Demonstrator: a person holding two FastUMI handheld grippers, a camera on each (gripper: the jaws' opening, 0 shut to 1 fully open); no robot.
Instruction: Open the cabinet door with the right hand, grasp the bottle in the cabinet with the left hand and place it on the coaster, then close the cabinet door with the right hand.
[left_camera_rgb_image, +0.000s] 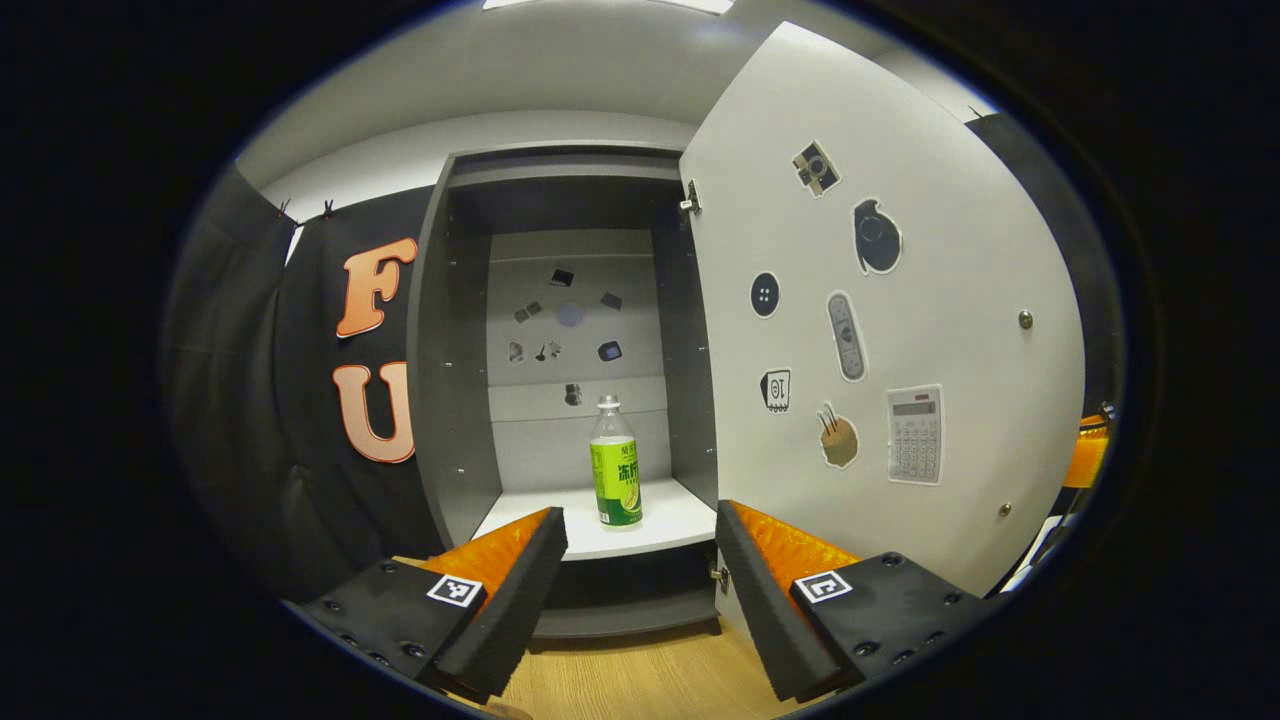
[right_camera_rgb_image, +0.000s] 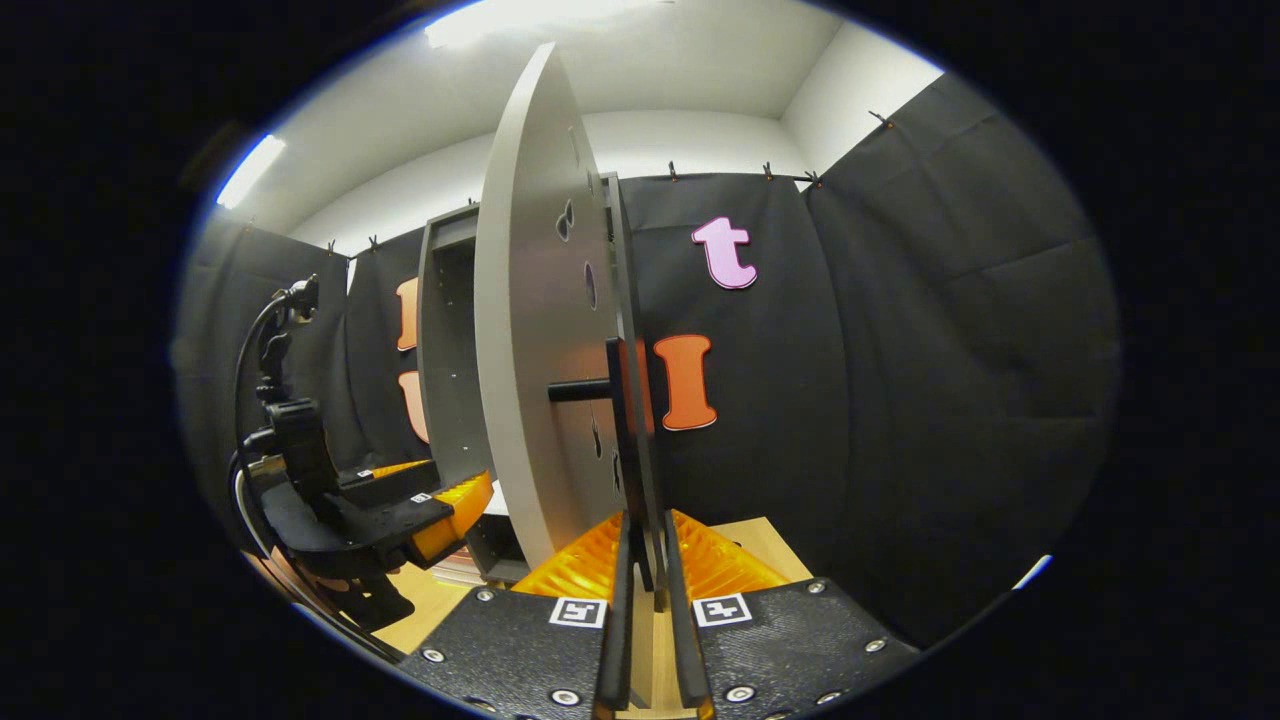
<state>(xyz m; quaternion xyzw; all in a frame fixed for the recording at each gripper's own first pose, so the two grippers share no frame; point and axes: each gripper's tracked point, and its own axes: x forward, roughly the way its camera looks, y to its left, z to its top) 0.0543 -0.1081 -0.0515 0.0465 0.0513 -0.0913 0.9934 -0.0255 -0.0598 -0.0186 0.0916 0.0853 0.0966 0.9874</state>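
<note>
The grey cabinet (left_camera_rgb_image: 455, 350) stands open. A clear bottle (left_camera_rgb_image: 615, 470) with a green label and white cap stands upright near the front of the cabinet's white shelf (left_camera_rgb_image: 675, 520). My left gripper (left_camera_rgb_image: 640, 560) is open, a little in front of the shelf and short of the bottle, with nothing between its fingers. The open door (left_camera_rgb_image: 930, 300) swings out on the right, its inner face covered in stickers. The right gripper view looks along the door's edge (right_camera_rgb_image: 520, 330). There my right gripper (right_camera_rgb_image: 648, 600) is shut on the door's black handle (right_camera_rgb_image: 622, 420).
The cabinet stands on a wooden tabletop (left_camera_rgb_image: 640, 670). Black cloth walls (right_camera_rgb_image: 900, 380) enclose the booth. The left gripper (right_camera_rgb_image: 400, 510), on its black handheld mount, shows at the left of the right gripper view, close to the cabinet front.
</note>
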